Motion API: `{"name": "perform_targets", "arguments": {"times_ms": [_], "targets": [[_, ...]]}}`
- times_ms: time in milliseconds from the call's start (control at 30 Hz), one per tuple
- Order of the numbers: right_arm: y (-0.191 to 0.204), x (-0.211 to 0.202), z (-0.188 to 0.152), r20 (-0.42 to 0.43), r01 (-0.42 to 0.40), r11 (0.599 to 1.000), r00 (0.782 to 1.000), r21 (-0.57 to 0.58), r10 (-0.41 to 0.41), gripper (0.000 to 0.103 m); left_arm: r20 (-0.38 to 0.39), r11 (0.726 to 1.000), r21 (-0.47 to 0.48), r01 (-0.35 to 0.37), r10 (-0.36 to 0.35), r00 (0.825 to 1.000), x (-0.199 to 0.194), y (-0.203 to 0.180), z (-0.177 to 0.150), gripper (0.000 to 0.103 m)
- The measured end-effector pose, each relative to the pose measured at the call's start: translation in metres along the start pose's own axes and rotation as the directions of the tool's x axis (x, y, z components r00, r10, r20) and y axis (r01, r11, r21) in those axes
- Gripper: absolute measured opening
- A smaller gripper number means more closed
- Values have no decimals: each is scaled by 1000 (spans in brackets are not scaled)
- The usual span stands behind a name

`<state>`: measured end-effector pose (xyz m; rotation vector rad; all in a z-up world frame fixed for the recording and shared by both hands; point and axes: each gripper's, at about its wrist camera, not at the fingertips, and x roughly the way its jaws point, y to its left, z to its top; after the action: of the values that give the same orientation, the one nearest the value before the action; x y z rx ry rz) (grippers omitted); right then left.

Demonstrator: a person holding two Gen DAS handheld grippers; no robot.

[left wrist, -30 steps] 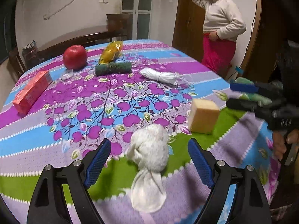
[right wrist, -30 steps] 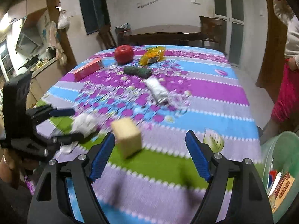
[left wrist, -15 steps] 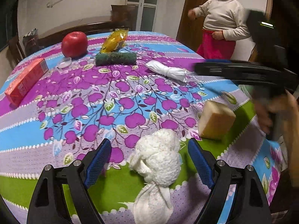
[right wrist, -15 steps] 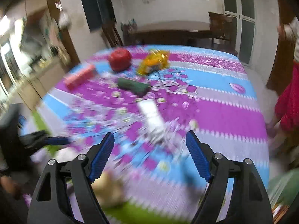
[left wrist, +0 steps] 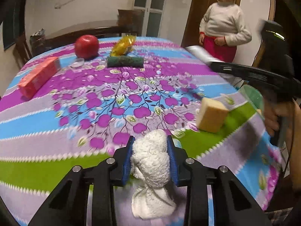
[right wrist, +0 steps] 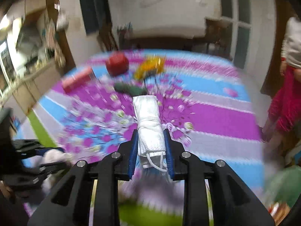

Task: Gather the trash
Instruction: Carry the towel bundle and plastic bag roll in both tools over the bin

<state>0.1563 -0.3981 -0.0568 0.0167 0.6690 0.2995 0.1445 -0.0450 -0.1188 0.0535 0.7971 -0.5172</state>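
Home dining room: bench [left wrist: 62,156] under a bright floral cloth, dark wooden table [left wrist: 79,33] and chair [left wrist: 129,21] behind, glazed door [left wrist: 152,7], plain plaster walls. Kitchen counter clutter [right wrist: 28,60] at left; person in sweater [left wrist: 223,26] standing by wooden doorway.

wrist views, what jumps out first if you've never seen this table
Each gripper has just closed on something white: the left gripper squeezes a crumpled white towel at the near edge, the right gripper a rolled white mask mid-table. Behind, a red apple sits on the loud purple floral tablecloth.
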Motion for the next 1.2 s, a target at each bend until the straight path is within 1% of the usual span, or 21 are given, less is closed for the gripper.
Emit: {"name": "perform_targets", "arguments": {"times_ms": [33,67,133,233,333,433,533,600,633,700,733,833,900,1033,1100,1200], "targets": [[4,-19,-6,22,-3,1000,1000,8,3,25,15,1000,-8,6,-6,1000,-11,-1,-1,35],[9,-38,-16,32,-16,1000,999,18,15,25,26,1000,-11,10,-10,1000,-18,-3,-1,35],[21,-68,-37,47,-14,1000,999,28,12,25,59,999,-11,32,-31,998,-38,-11,4,35],[29,-97,-57,67,-20,998,998,54,16,25,97,997,28,66,-68,993,-59,-34,15,35],[27,-125,-69,88,0,996,996,90,-8,25,106,993,75,93,-101,989,-69,-60,28,35],[8,-158,-74,113,63,988,990,139,-79,25,122,982,138,126,-143,982,-76,-96,46,35],[-21,-188,-81,123,128,964,979,233,-159,25,130,972,193,133,-160,979,-75,-134,64,35],[-47,-209,-86,119,173,938,969,301,-217,25,127,963,229,139,-171,977,-69,-163,77,35],[-54,-214,-88,117,182,930,967,318,-229,25,120,957,250,145,-179,976,-64,-181,83,35],[-79,-230,-89,106,216,903,956,371,-272,25,105,947,275,166,-201,974,-56,-204,91,35],[-86,-235,-89,102,227,894,953,385,-286,25,93,940,290,180,-215,972,-50,-222,97,35],[-111,-253,-89,83,268,868,940,419,-331,25,73,927,320,194,-228,971,-33,-258,108,35],[-127,-262,-87,65,291,857,934,425,-350,25,57,916,351,194,-228,972,-16,-289,118,35],[-155,-261,-88,20,319,832,930,454,-368,25,5,899,387,207,-226,974,17,-338,132,35],[-166,-260,-92,0,329,820,928,468,-372,25,-5,891,411,193,-210,978,33,-357,137,35],[-183,-258,-98,-30,346,804,924,484,-381,25,-25,875,442,197,-208,978,53,-383,141,35]]}}
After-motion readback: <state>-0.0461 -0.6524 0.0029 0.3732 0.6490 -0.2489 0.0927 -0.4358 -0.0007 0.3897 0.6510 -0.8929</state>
